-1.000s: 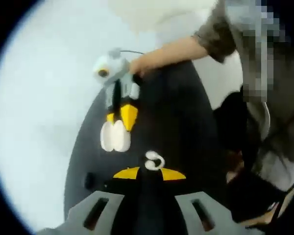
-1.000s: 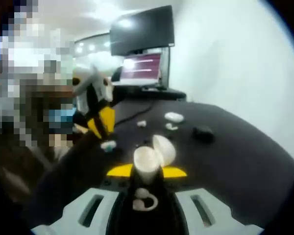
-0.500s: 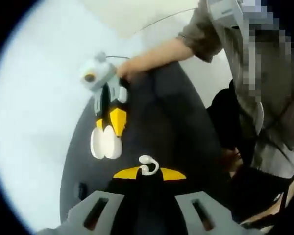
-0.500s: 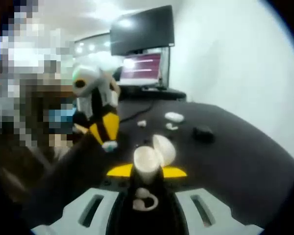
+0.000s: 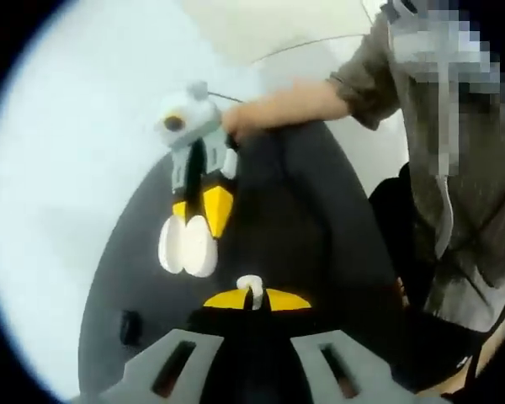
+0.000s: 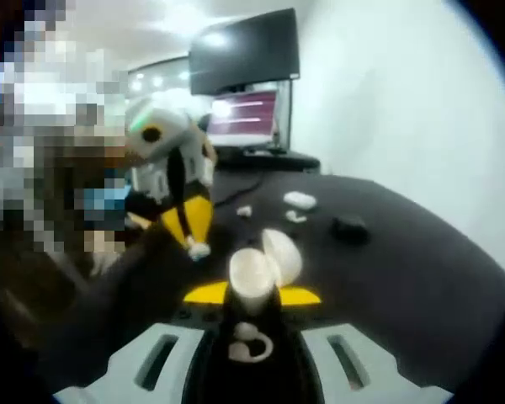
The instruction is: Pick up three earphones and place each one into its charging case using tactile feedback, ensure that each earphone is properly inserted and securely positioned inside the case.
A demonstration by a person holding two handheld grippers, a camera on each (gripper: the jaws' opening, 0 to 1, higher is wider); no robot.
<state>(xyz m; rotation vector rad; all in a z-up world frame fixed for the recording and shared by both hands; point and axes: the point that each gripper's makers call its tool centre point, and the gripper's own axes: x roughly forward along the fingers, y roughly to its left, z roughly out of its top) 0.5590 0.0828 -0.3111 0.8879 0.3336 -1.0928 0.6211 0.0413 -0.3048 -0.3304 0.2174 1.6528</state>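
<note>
Low centre of the left gripper view, the left gripper (image 5: 249,296) pinches a white earphone (image 5: 249,284) just below the open white case (image 6: 263,263) clamped by the right gripper (image 6: 251,295) — insertion seems next, needing careful alignment — with bare dark table (image 6: 421,278) at right.

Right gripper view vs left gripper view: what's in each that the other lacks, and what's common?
Right gripper view: a dark monitor, a lit screen below it, and small white pieces lying on the table. Left gripper view: the person's sleeve and hand, and pale floor past the table edge. Shared: the black table, the left gripper shut on an earphone, and the right gripper shut on the open charging case.
</note>
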